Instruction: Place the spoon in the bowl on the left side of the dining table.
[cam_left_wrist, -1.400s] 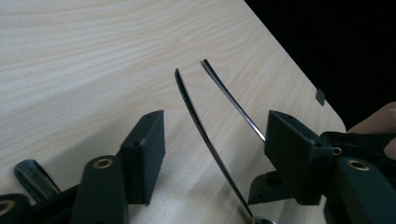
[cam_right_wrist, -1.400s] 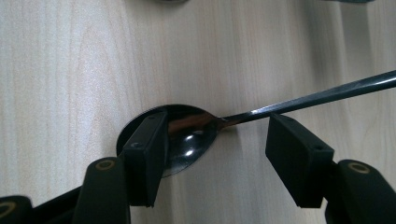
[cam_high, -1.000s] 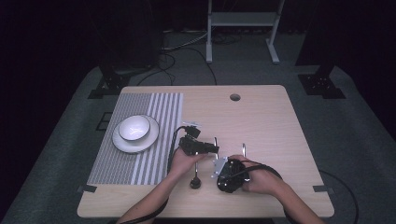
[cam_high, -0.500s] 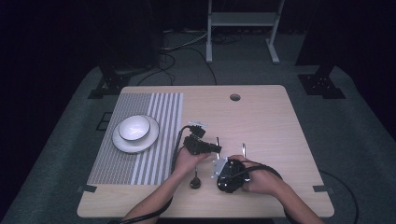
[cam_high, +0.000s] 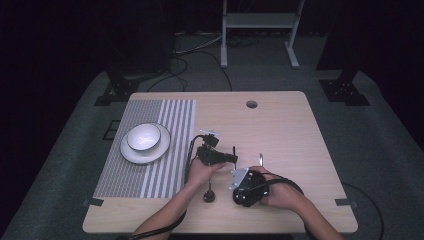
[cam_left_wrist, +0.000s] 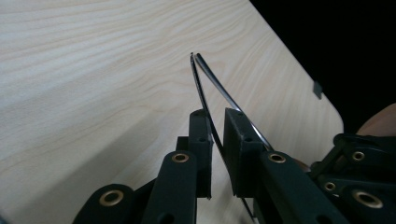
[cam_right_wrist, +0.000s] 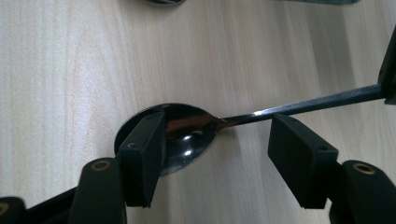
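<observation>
Since the earlier frame, left gripper (cam_high: 226, 157) jaws have been closing, clamping the spoon's (cam_right_wrist: 187, 133) thin shiny handle at lower centre; right gripper (cam_right_wrist: 217, 154) jaws have been opening, astride its bowl; handle end cut off at right.

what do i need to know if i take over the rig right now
Left gripper: jaws have just been closing, shut on the spoon by its handle.
Right gripper: jaws have just been opening, now open on either side of the spoon's bowl end.
Spoon sits low over the bare table; white bowl on plate on striped mat, at left.
Done: left gripper has the spoon.
Left: probably carry it to the mat beside the plate.
</observation>
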